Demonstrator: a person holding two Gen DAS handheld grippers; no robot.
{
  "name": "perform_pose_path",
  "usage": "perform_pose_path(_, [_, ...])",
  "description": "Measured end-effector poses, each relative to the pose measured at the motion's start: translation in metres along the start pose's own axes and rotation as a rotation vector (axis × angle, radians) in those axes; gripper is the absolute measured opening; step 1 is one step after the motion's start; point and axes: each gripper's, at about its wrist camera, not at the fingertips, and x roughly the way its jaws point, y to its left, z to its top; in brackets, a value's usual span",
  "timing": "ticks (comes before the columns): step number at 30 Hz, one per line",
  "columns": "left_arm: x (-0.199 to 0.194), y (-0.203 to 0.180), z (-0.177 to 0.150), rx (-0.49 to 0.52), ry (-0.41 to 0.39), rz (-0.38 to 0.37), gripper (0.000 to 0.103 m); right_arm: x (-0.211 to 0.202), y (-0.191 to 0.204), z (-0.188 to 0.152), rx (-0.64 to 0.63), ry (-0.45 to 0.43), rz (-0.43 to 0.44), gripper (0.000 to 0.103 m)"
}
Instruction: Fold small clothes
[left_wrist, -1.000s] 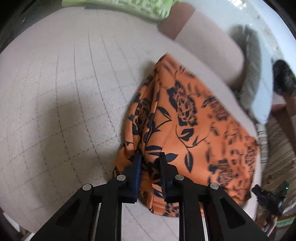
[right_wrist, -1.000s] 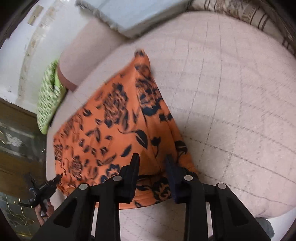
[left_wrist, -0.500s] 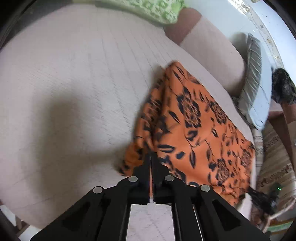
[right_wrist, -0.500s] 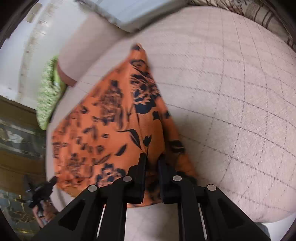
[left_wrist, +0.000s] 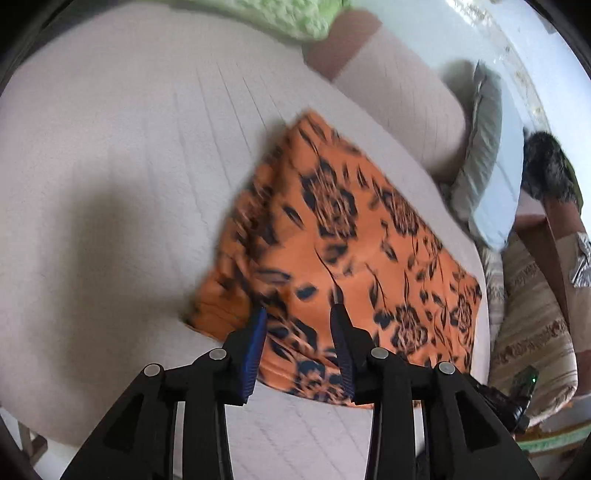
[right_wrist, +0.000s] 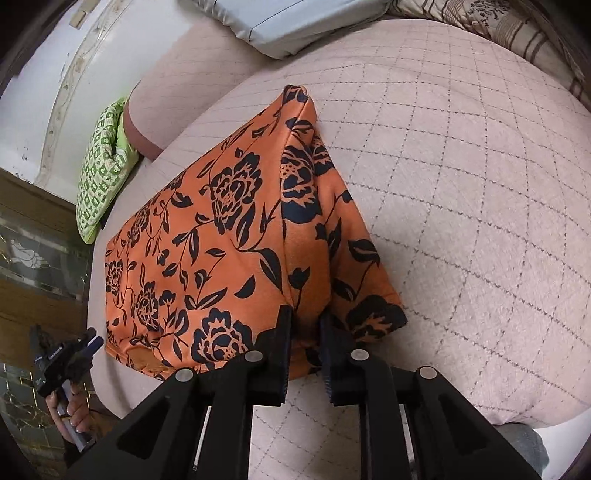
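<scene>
1. Broadly, your work surface is a quilted beige bed (right_wrist: 461, 192); cushions and a green patterned pillow (right_wrist: 99, 173) sit along its far edge.
2. Your orange floral garment (right_wrist: 229, 236) lies folded on the bed, near its front edge. Its long axis runs between your two hands, so each hand sits at one short end.
3. Your right gripper (right_wrist: 306, 325) has its fingers close together around a raised ridge of cloth at the garment's near right corner. They have just been opening slightly, and the pads still appear to pinch the fabric.
4. Your left gripper (left_wrist: 297, 325) has just been opening. Its fingers stand apart above the near left edge, with cloth seen between them but not pressed.
5. Judgement: the right hand alone holds the cloth, so the next fold turns on that end.
6. Hard to read: the left view is motion-blurred. The garment's underside layers are hidden, and so is its type.
</scene>
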Motion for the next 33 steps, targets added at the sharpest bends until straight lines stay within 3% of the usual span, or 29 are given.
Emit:
perform_pose_path(5, [0.023, -0.002, -0.004, -0.083, 0.033, 0.048, 0.034, 0.003, -0.005, 0.002, 0.006, 0.008, -0.004, 0.02])
perform_pose_path(8, [0.041, 0.006, 0.009, -0.118, 0.058, 0.106, 0.032, 0.009, -0.004, 0.002, 0.005, 0.016, -0.013, 0.02])
perform_pose_path(10, [0.039, 0.014, 0.017, -0.176, 0.034, 0.075, 0.032, 0.007, -0.004, 0.002, 0.009, 0.01, -0.01, 0.02])
perform_pose_path(13, [0.037, 0.017, 0.026, -0.18, -0.013, 0.088, 0.03, 0.009, -0.008, 0.005, 0.024, 0.01, -0.004, 0.023])
perform_pose_path(14, [0.039, 0.019, 0.028, -0.189, -0.006, 0.079, 0.016, 0.01, -0.009, 0.006, 0.034, 0.011, 0.004, 0.023])
perform_pose_path(18, [0.013, 0.014, 0.023, -0.134, -0.062, 0.043, 0.01, 0.008, -0.008, 0.011, 0.037, 0.025, 0.017, 0.012])
perform_pose_path(20, [-0.008, 0.011, 0.016, -0.1, -0.102, 0.011, 0.01, -0.009, -0.001, 0.009, 0.022, -0.005, 0.02, 0.01])
perform_pose_path(22, [-0.02, 0.015, 0.01, -0.086, -0.128, 0.036, 0.01, -0.019, 0.005, 0.006, -0.01, -0.022, -0.016, 0.01])
perform_pose_path(26, [0.021, 0.028, 0.01, -0.069, -0.049, 0.147, 0.013, 0.009, 0.002, 0.002, -0.036, 0.022, -0.108, 0.01])
perform_pose_path(28, [0.022, 0.034, 0.007, -0.104, -0.06, 0.123, 0.016, 0.014, 0.002, 0.002, -0.037, 0.015, -0.114, 0.011])
perform_pose_path(30, [0.007, 0.034, 0.006, -0.116, -0.057, 0.089, 0.02, 0.0, 0.011, 0.0, -0.039, -0.005, -0.103, 0.019])
perform_pose_path(31, [-0.004, 0.036, 0.004, -0.119, -0.077, 0.087, 0.021, -0.008, 0.017, -0.001, -0.054, -0.019, -0.111, 0.022])
perform_pose_path(33, [-0.029, 0.043, -0.001, -0.115, -0.148, 0.11, 0.031, -0.026, 0.035, -0.006, -0.12, -0.062, -0.124, 0.036])
